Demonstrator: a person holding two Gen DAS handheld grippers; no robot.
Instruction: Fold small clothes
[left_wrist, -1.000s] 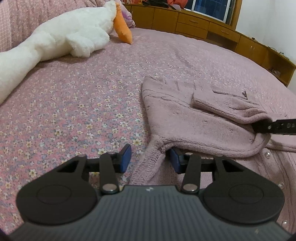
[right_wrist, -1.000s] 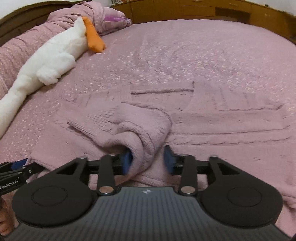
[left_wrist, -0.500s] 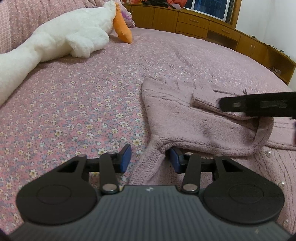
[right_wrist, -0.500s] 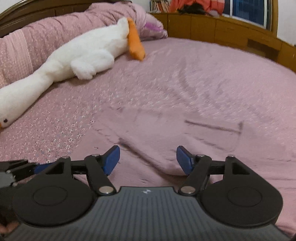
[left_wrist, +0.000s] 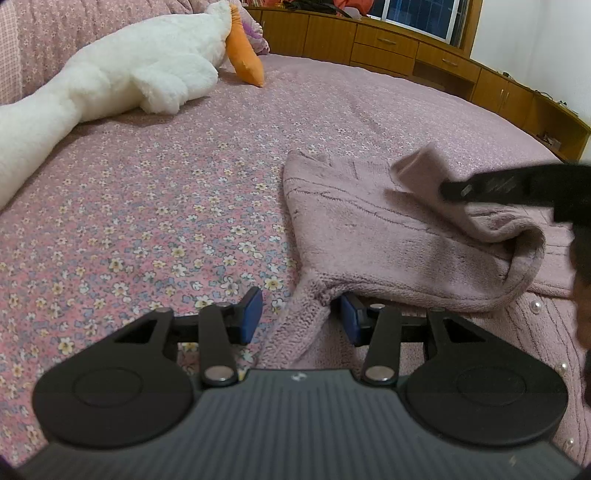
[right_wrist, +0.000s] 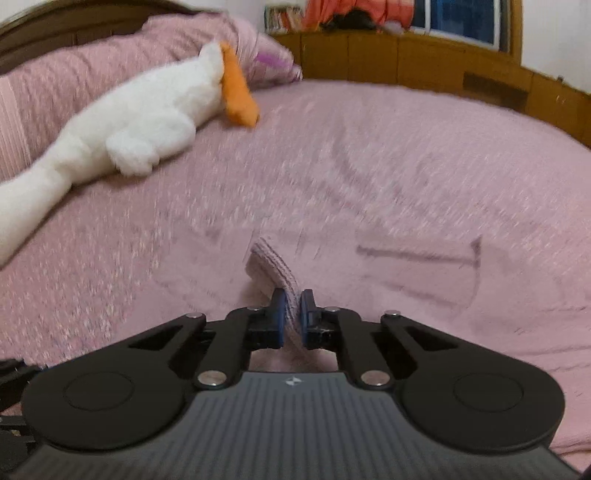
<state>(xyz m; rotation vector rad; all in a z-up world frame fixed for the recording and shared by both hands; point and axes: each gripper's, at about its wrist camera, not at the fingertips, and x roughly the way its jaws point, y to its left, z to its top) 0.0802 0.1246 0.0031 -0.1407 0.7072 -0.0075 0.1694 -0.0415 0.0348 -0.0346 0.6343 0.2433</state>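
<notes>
One ribbed cuff (right_wrist: 271, 264) of the mauve knitted cardigan (left_wrist: 388, 236) is clamped at frame centre by the right gripper (right_wrist: 291, 310), while the left gripper (left_wrist: 301, 314) is held spread around its lower edge.

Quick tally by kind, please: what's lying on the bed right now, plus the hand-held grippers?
Knit sweaters, pink: 1
Plush geese, white: 1
Hand-held grippers: 2, left hand-held gripper, right hand-held gripper
Total: 4

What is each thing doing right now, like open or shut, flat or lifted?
Left gripper: open, sweater edge between its fingers.
Right gripper: shut on sleeve cuff.
Sleeve cuff: lifted.
Sweater: partly folded on bed.
Plush goose: lying on bed.
</notes>
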